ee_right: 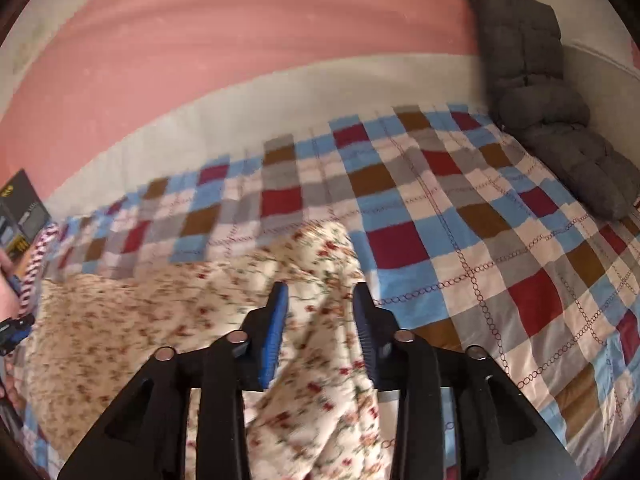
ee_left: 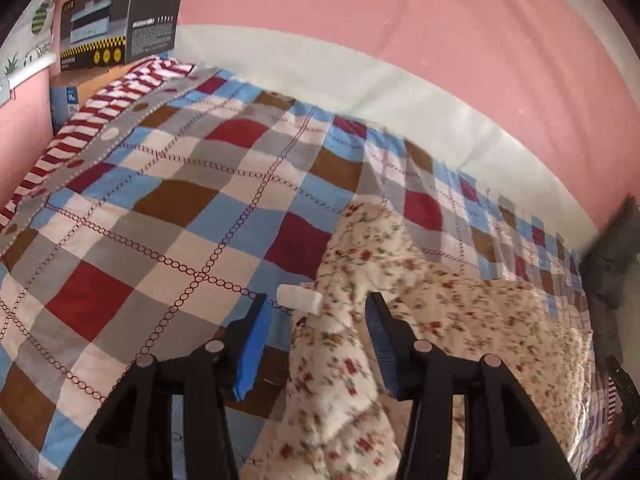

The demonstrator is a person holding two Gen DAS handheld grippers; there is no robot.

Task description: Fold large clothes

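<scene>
A cream garment with small red flowers (ee_left: 440, 312) lies rumpled on the checked bedspread (ee_left: 160, 200). One bunched fold of it runs up between the fingers of my left gripper (ee_left: 316, 300), whose jaws stand apart, with bedspread showing between the left pad and the cloth. A white tab (ee_left: 298, 298) sticks out at the fold's edge. In the right wrist view the same garment (ee_right: 160, 312) spreads to the left, and a ridge of it lies between the spread fingers of my right gripper (ee_right: 320, 288). I see no pad pressing on it.
A dark printed box (ee_left: 120, 20) and a red-and-white striped cloth (ee_left: 120, 96) sit at the bed's far left corner. A grey quilted cushion (ee_right: 540, 100) leans against the wall at the right end. A pink wall runs behind. A hand (ee_right: 8, 288) shows at the left edge.
</scene>
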